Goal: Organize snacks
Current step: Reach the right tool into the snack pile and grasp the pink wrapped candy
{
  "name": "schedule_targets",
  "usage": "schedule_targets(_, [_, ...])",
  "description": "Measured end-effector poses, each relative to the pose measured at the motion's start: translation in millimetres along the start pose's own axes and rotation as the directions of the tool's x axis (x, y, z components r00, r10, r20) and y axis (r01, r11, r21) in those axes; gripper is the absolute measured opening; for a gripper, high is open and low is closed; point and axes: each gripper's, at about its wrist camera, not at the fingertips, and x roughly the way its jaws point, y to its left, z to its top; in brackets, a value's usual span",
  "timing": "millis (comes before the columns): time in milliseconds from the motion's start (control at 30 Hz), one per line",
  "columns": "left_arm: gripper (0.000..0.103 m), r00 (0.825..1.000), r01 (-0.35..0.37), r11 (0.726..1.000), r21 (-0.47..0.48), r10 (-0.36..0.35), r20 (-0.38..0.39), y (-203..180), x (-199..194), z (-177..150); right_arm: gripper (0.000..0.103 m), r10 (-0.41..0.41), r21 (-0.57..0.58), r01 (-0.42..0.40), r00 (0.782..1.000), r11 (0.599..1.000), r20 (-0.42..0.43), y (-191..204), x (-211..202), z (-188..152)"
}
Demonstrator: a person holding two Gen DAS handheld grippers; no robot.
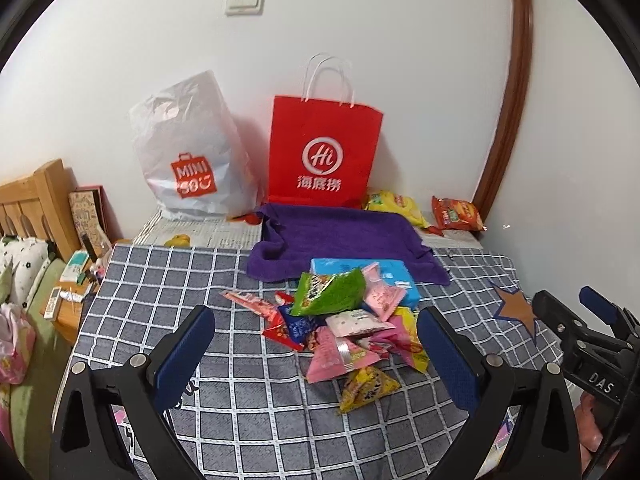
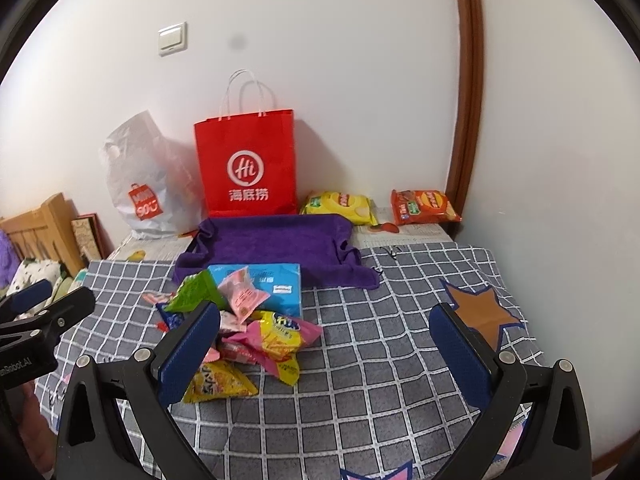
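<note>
Hovering wide open and empty, left tool (image 1: 316, 344) and right tool (image 2: 326, 344) face the snack pile (image 1: 344, 320).

A heap of snack packets (image 1: 344, 332) lies on the checked cloth (image 1: 224, 412) that covers the desk, its far side resting on a flat box (image 1: 400, 276). Behind the box a towel (image 1: 340, 236) is spread out. Against the wall behind the towel a paper bag (image 1: 324, 152) stands upright, with a plastic bag (image 1: 188, 156) just to its left. To the right of the paper bag lie two crisp packets (image 2: 340, 206), side by side, near the corner. A bed headboard (image 1: 36, 204) stands left of the desk.
</note>
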Motion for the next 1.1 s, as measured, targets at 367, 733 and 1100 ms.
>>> schedule_targets(367, [0.1,1.0,-0.014,1.0,-0.018,0.014,-0.028,15.2,30.3,6.8,0.103,0.041,0.026,-0.039,0.998,0.999,-0.052,-5.1,36.9,-1.4])
schedule_targets(733, [0.1,0.992,-0.062,0.998,-0.014,0.06,-0.11,32.4,73.5,5.4,0.102,0.058,0.072,-0.047,0.987,0.996,-0.152,-20.4,90.6,-21.0])
schedule_targets(1100, [0.1,0.986,-0.078,0.997,-0.017,0.075,-0.149,48.1,108.9,2.3,0.09,0.155,0.08,-0.143,0.973,0.986,-0.171,-5.3,132.9,-18.6])
